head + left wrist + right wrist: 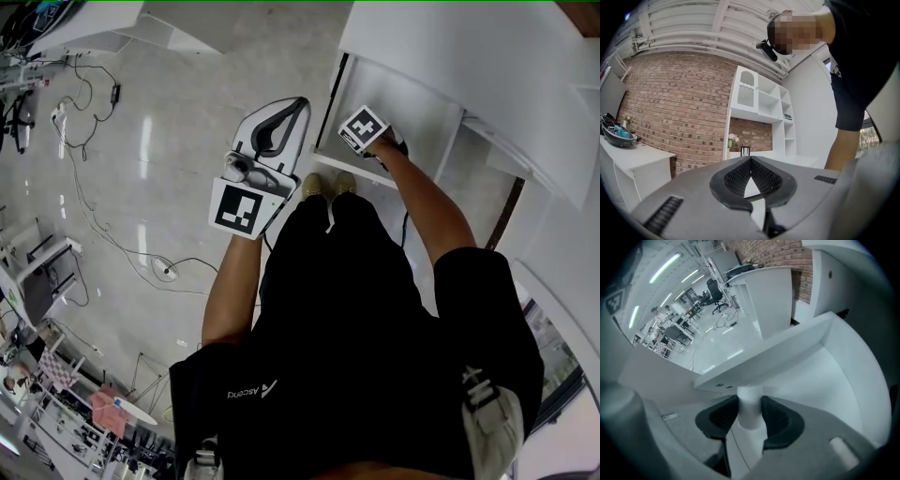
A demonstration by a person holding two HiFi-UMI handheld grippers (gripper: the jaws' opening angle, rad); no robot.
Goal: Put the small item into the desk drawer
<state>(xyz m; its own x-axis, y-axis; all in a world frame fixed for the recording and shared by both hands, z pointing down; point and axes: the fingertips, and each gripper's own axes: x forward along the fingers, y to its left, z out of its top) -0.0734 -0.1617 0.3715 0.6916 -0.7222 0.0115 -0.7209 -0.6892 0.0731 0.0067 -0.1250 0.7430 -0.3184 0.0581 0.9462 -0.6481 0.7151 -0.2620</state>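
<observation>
Your right gripper [750,401] clamps the small item [751,414], seemingly lengthwise, inside the drawer [417,105]; your left gripper [751,161], closed and empty, hangs outside it.

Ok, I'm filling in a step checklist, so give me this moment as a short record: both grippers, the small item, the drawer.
left gripper: jaws together, nothing between them; held over the floor, left of the drawer
right gripper: closed on the white cylinder, reaching into the drawer
white cylinder: clamped between the right pads, not yet released
drawer: open, white inside, no other contents visible
task status: item is inside the drawer space; whether it touches the bottom cannot be told
</observation>
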